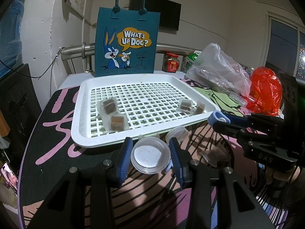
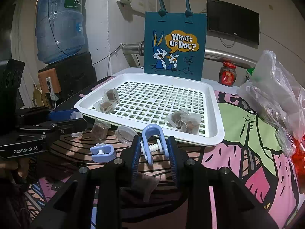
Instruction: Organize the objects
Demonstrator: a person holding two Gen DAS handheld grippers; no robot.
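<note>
over table point(image 1: 57, 133), left gripper point(image 1: 150, 152) grips cup point(image 1: 150, 155) (both sides).

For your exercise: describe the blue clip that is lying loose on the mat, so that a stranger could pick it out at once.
Start at the white slotted tray and drop past its near-left edge to the mat. The loose clip lies there, light blue with a white screw. Its twin, the held clip, stands between the right tool's fingers; this one lies free.

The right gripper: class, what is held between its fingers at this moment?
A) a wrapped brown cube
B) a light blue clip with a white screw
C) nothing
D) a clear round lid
B: in the right wrist view the right gripper has its blue fingers closed on the light blue clip, just in front of the white tray.
</note>
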